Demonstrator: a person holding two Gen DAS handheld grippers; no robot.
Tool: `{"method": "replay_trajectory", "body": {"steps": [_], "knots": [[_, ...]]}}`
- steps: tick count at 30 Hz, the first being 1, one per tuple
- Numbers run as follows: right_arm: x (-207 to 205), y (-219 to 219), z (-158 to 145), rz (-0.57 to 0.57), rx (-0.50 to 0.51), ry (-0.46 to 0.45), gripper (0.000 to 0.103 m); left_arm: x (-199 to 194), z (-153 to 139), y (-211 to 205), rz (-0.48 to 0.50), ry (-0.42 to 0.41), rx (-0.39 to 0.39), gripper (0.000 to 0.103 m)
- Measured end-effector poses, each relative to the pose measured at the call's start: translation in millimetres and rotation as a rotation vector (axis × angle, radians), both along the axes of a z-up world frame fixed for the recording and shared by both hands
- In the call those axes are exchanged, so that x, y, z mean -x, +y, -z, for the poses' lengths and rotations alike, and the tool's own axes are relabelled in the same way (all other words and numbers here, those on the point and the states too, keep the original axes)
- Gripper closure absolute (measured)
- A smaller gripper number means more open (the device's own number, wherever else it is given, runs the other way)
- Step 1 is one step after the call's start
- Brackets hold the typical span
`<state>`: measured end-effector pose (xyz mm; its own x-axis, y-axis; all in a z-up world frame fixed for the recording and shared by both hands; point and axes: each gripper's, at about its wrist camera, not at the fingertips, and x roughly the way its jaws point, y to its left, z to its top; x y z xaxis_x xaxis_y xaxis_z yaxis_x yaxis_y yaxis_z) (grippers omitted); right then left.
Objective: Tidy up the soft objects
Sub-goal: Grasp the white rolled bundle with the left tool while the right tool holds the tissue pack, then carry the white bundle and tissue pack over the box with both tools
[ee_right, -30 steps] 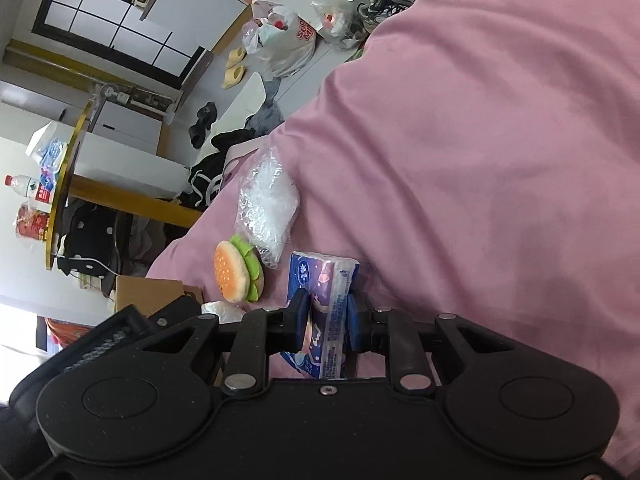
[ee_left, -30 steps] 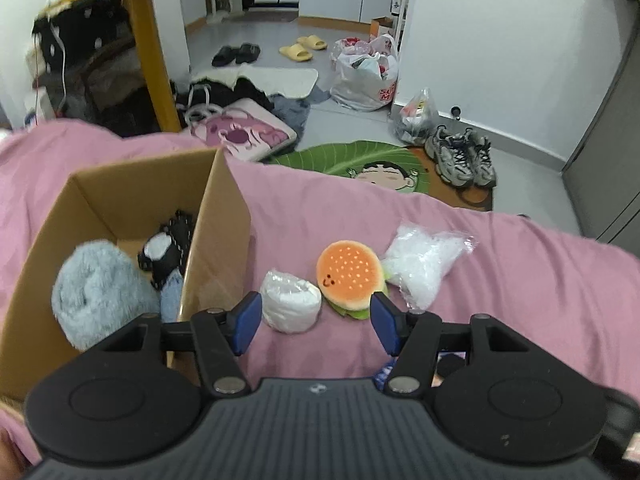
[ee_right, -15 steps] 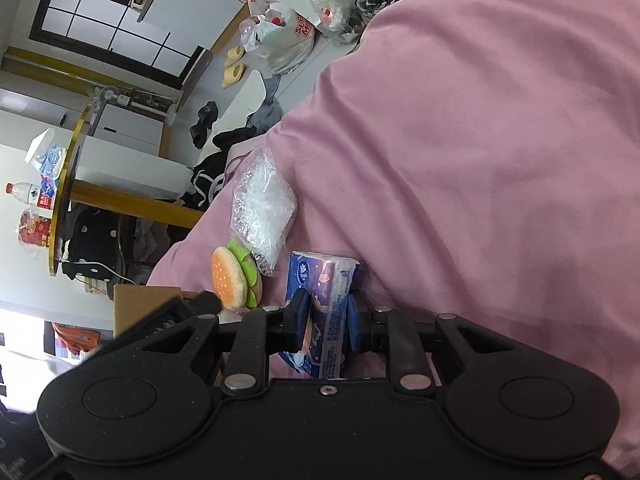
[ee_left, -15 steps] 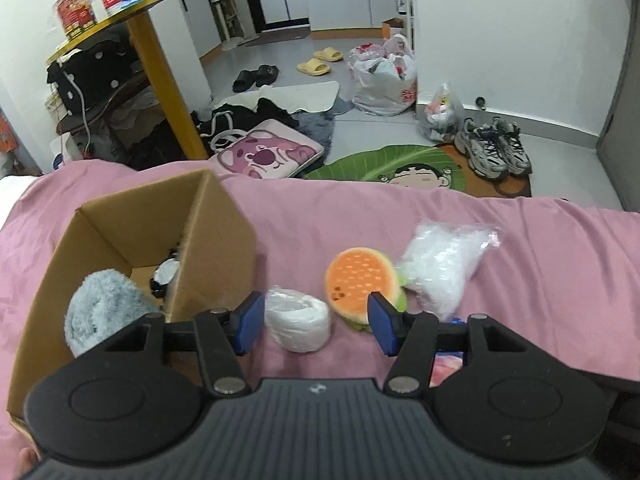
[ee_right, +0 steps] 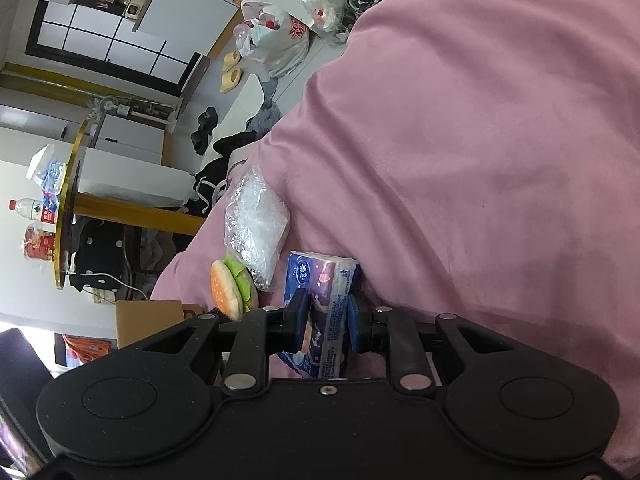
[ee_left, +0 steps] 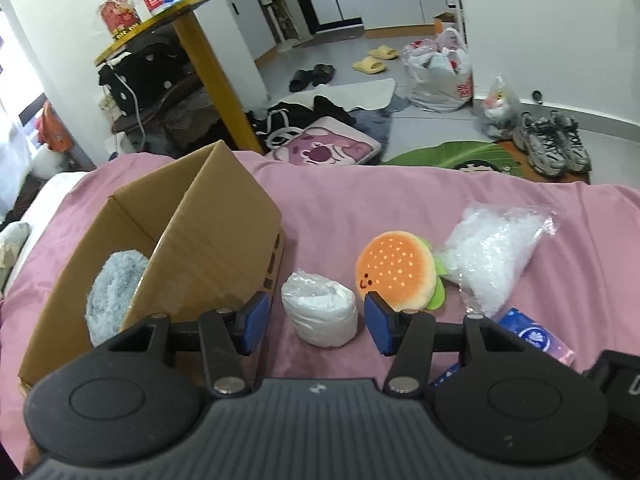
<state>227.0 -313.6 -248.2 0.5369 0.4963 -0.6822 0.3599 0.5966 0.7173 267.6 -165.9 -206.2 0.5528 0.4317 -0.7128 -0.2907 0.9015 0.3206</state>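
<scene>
Left wrist: left gripper jaws closing around the white wrapped roll on the pink blanket, pads not touching it yet; cardboard box crowds the left pad, with a grey fluffy towel inside, and the burger plush sits just off the right pad, clear plastic bag beyond it. Right wrist: right gripper clamped nearly shut on the blue tissue pack, pack resting on the blanket, burger plush and plastic bag just beside it at left.

My pink bed cover is soft cloth. The box is brown cardboard. My burger toy looks fuzzy, the tissue pack shiny plastic.
</scene>
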Motion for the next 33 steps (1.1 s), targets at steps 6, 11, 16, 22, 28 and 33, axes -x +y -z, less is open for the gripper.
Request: {"method": "replay_trajectory", "body": {"steps": [6, 11, 16, 22, 28, 33], "knots": [[0, -4, 2, -0.003, -0.019, 0.001, 0.082, -3, 4, 8, -0.027, 0.005, 0.021, 0.065], [2, -6, 0, -0.005, -0.014, -0.002, 0.082, 6, -3, 4, -0.005, -0.027, 0.004, 0.065], [6, -8, -8, -0.004, 0.021, -0.012, 0.082, 14, -7, 3, 0.024, -0.015, 0.042, 0.065], [13, -7, -20, 0.004, 0.073, -0.029, 0.082, 25, -19, 4, 0.056, -0.015, 0.1, 0.065], [23, -4, -34, 0.016, 0.127, -0.056, 0.082, 43, -36, 5, 0.092, -0.024, 0.152, 0.065], [35, -4, -47, 0.042, 0.145, -0.086, 0.082, 55, -49, 12, 0.116, -0.034, 0.185, 0.065]]}}
